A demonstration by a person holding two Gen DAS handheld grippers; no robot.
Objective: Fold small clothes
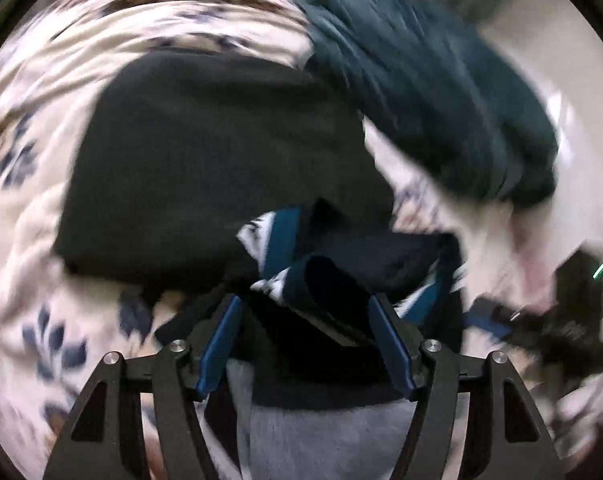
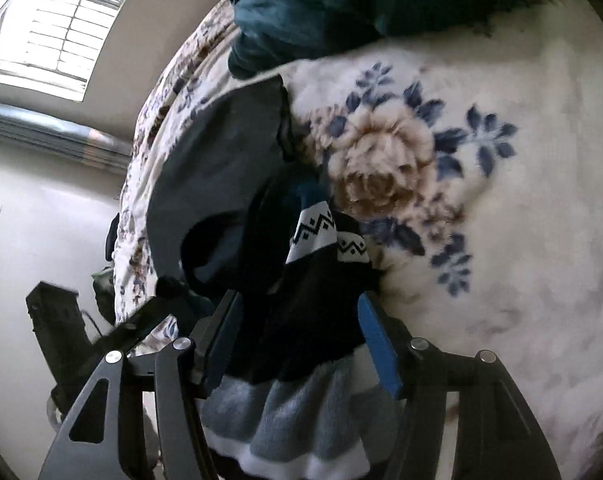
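A: Where's the sock?
B: On the bed (image 2: pixel 501 184), beside a black garment (image 1: pixel 205 160). Patterned sock (image 2: pixel 313 280) sits between both tools' pads.
A: Grip?
B: None. Left hand-held gripper (image 1: pixel 305 316) jaws apart, right hand-held gripper (image 2: pixel 301 316) too; pads not pressing on it.
A: Risk?
B: Prob the fold springs open w/ nothing pinning it. Left view's blurred, so the edges could sit crooked. The teal pile (image 2: pixel 341 4) is near and could snag.
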